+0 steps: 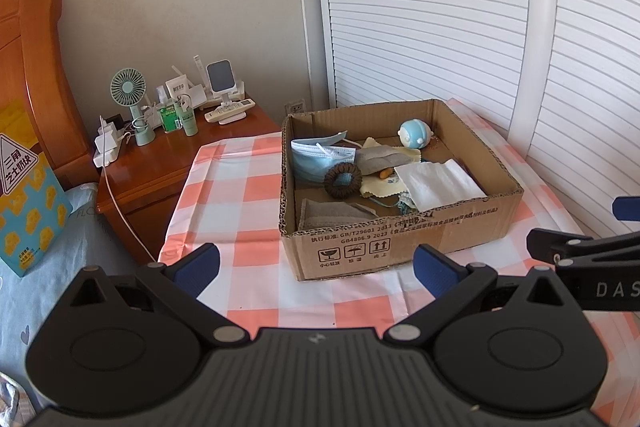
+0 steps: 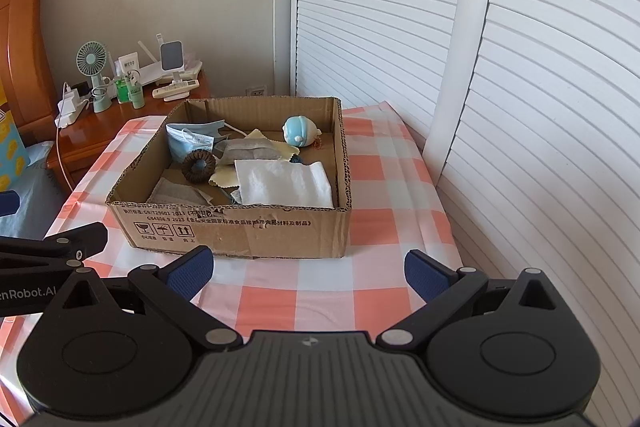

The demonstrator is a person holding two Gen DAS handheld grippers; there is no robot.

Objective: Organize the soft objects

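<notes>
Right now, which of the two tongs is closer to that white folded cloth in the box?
Right, by a little. The right tongs hang open almost straight in front of the white cloth; the left tongs sit open further left, opposite the box's other side.

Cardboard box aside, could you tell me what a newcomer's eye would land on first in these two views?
Probably the pale blue round toy in the far right corner of the cardboard box, then the white folded cloth at its near right. The open left gripper and right gripper frame the checked tablecloth.
</notes>
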